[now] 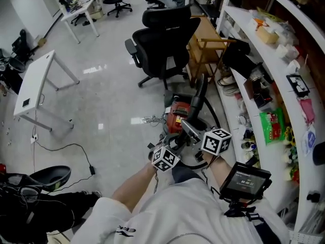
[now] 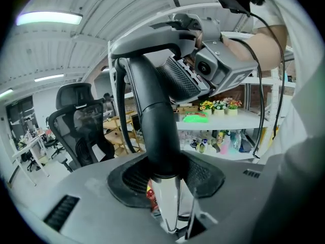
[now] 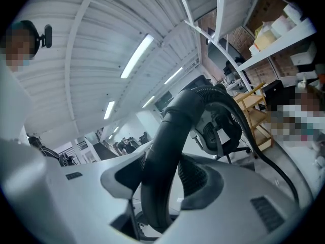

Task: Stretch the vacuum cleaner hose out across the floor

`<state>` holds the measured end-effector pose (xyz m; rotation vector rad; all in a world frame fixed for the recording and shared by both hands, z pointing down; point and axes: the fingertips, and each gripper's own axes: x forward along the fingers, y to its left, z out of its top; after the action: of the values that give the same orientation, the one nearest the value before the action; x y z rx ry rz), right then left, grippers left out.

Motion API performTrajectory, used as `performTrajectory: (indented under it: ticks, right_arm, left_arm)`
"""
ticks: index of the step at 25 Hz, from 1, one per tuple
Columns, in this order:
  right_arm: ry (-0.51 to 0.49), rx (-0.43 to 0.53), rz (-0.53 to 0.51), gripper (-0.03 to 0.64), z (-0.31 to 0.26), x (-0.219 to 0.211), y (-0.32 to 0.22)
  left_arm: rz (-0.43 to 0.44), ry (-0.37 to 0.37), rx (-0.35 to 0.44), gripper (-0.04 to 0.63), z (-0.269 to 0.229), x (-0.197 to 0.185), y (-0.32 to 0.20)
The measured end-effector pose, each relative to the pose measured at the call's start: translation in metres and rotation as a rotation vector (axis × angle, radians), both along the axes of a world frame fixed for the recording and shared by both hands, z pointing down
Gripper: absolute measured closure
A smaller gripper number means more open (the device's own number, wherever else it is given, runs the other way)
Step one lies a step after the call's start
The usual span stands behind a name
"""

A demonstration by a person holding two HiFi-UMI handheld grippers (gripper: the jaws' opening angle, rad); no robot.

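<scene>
Hose [image 1: 199,93] climbs in the head view from the red vacuum cleaner [image 1: 176,117] on the floor, by a black office chair [image 1: 162,42], to the left gripper [image 1: 175,147] and right gripper [image 1: 199,136], held close together. Left gripper view: its jaws clamp the hose's rigid black end just above a metal tube [image 2: 165,202], with the right gripper near its upper part. Right gripper view: its jaws squeeze the curving black hose.

Glossy pale floor [image 1: 101,100]. Standing on it: red vacuum cleaner [image 1: 177,117], black office chair [image 1: 160,50], white desk [image 1: 35,83], wooden rack [image 1: 205,50]. Black cable [image 1: 92,170] trails beside the desk.
</scene>
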<state>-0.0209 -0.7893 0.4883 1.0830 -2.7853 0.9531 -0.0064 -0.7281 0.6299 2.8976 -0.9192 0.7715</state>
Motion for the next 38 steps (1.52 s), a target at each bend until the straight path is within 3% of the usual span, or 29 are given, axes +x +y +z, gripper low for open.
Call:
performTrajectory:
  ticks: [11,22,32,38]
  right_arm:
    - [0.004,0.029,0.074,0.417,-0.021,0.033,0.105]
    - [0.005,0.031,0.177,0.417,-0.020,0.095,0.185]
    - [-0.007,0.030,0.201,0.417,-0.020,0.150,0.265]
    - [0.000,0.023,0.200,0.419,-0.032,0.162,0.312]
  left_arm:
    - [0.064,0.026,0.015,0.434,-0.019,0.034,0.105]
    - [0.159,0.021,0.019,0.434,-0.018,0.089,0.185]
    - [0.194,0.016,0.015,0.434,-0.019,0.144,0.267]
    - [0.197,0.010,0.016,0.434,-0.031,0.156,0.313]
